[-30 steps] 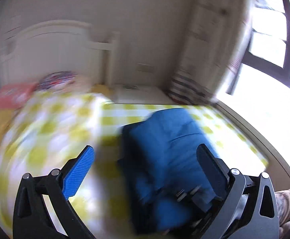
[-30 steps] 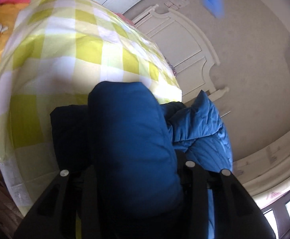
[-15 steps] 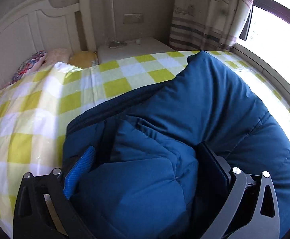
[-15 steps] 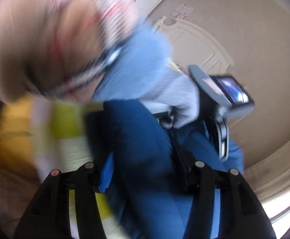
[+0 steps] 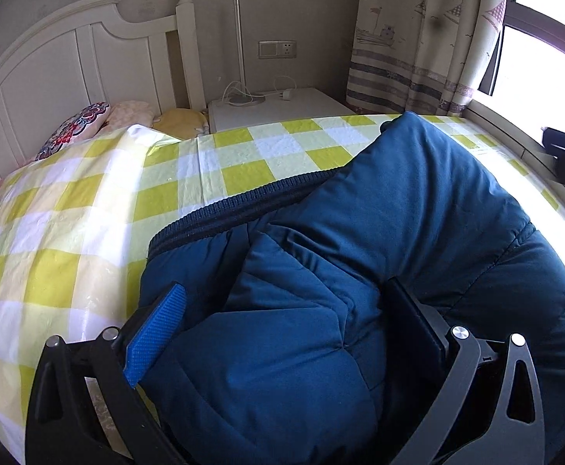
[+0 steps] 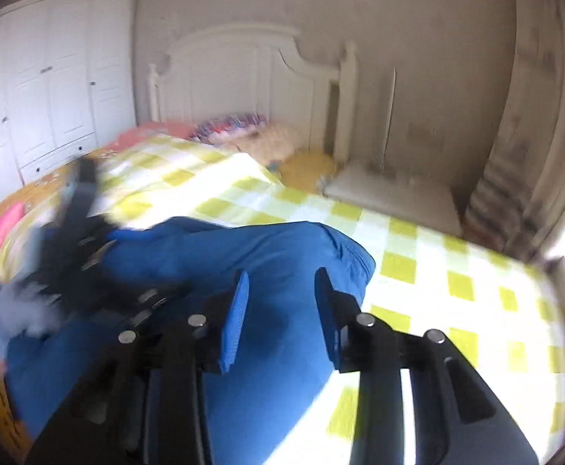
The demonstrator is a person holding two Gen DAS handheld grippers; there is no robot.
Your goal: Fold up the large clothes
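jacket: we see the blue puffer jacket point(image 5: 360, 255) bundled on the yellow checked bedcover point(image 5: 88, 201).
left gripper point(image 5: 282, 310): jaws spread wide, a thick fold of jacket bulging between them; whether they clamp it, we cannot tell.
right gripper point(image 6: 280, 294): jaws parted, nothing between them, hovering above the jacket.
beyond: white headboard point(image 5: 69, 58), nightstand point(image 5: 282, 110), curtain point(image 5: 418, 38).

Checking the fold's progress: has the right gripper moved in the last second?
Yes. The right gripper let go of the blue jacket and swung round: the headboard, previously tilted at upper right, now stands upright ahead.
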